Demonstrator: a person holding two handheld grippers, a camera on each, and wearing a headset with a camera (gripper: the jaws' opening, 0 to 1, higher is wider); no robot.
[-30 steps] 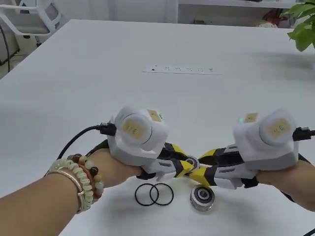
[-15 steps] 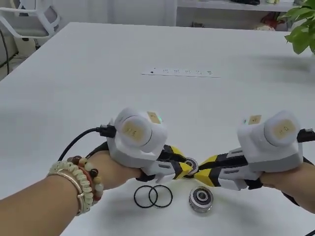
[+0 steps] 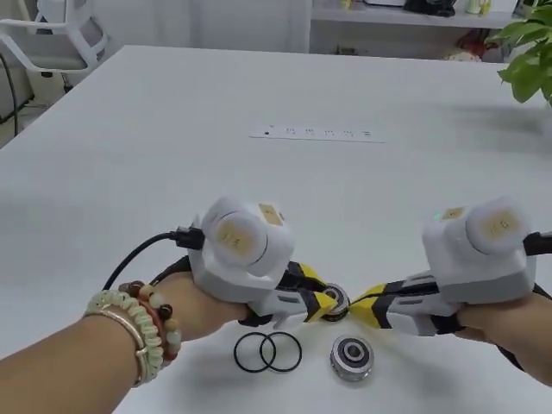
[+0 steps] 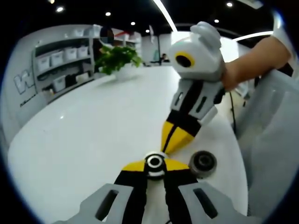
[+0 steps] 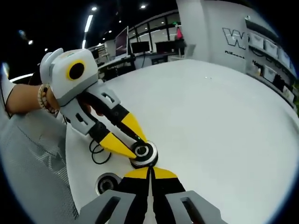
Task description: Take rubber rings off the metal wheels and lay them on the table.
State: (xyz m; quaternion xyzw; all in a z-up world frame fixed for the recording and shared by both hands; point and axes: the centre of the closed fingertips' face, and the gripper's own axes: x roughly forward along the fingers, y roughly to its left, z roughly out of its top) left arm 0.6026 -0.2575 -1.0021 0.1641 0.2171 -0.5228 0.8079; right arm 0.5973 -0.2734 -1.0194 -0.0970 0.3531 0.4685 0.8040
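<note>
Fingers of the left gripper: yellow-tipped, clamped from both sides on a small metal wheel, which is held just above the table. Fingers of the right gripper: pressed together to a single point, set against the rim of that metal wheel; whether a thin edge of rubber is nipped between them cannot be told. Held metal wheel, condition: a dark band runs round its rim in the right gripper view, judged to be a ring not yet off, though this is not certain. Second metal wheel: flat on the table just below the two gripper tips, untouched; its rim reads dark in the left gripper view and metallic in the head view, so ring on or off is undecided. Rubber rings: two, black, flat on the table beside the second metal wheel, overlapping each other. Progress, as judged: two rings laid down; one wheel in hand; the second possibly to follow. Surroundings: beaded bracelets on the left wrist, a black cable off the left gripper, a socket strip farther up the table, a leafy plant at far right.
</note>
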